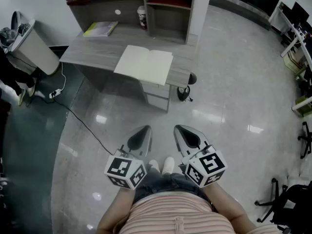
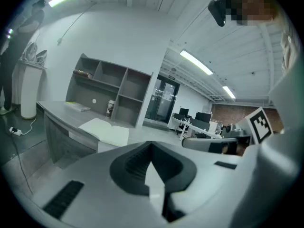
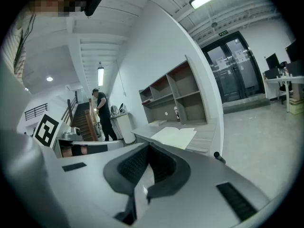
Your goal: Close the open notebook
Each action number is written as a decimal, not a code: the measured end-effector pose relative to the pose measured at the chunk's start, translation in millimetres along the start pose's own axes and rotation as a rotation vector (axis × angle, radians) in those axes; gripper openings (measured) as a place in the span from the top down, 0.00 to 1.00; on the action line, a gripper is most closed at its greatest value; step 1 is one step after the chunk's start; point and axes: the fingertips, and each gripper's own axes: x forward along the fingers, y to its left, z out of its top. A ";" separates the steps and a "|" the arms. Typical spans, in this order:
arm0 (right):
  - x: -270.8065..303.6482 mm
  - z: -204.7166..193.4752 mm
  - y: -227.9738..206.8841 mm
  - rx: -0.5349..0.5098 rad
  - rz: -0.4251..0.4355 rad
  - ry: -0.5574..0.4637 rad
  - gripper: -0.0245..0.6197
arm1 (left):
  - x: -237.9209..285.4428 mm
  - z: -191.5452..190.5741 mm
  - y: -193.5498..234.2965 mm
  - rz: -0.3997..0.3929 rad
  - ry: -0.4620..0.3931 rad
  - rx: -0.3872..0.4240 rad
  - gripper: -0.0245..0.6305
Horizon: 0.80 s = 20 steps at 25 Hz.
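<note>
From the head view, the open notebook (image 1: 144,65) lies flat on the grey desk (image 1: 92,48), pages up, its near edge right along the desk's front edge, to the right of the middle. A broad stretch of glossy floor (image 1: 219,106) separates me from that edge. A black cable (image 1: 83,123) crosses the floor on the left, and a white bin (image 1: 34,48) stands against the desk's left end. A shelf unit (image 1: 165,4) rises along the back of the desk, with a cup (image 1: 142,17) and a green book (image 1: 101,29) well behind the notebook. The left gripper (image 1: 145,129) and right gripper (image 1: 179,128) sit side by side low against my body, both aimed towards the desk and tipped slightly down, far short of it. In the left gripper view the jaws are pressed together with nothing between them. The notebook shows beyond them at the desk's near corner, with clear floor in front. In the right gripper view the jaws likewise meet at the tips and are empty. The notebook lies ahead, just above them in the picture. A person (image 3: 100,113) stands by the stairs (image 3: 83,122), well off to the left behind the desk.
</note>
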 end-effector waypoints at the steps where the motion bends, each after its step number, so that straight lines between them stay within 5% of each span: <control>1: 0.7 0.6 -1.3 0.000 -0.001 0.000 0.95 | 1.1 0.5 0.1 0.000 -0.001 -0.002 0.94; 20: -0.8 -4.8 -14.3 0.065 0.076 -0.005 0.95 | 10.7 6.6 8.1 0.060 -0.020 -0.007 0.94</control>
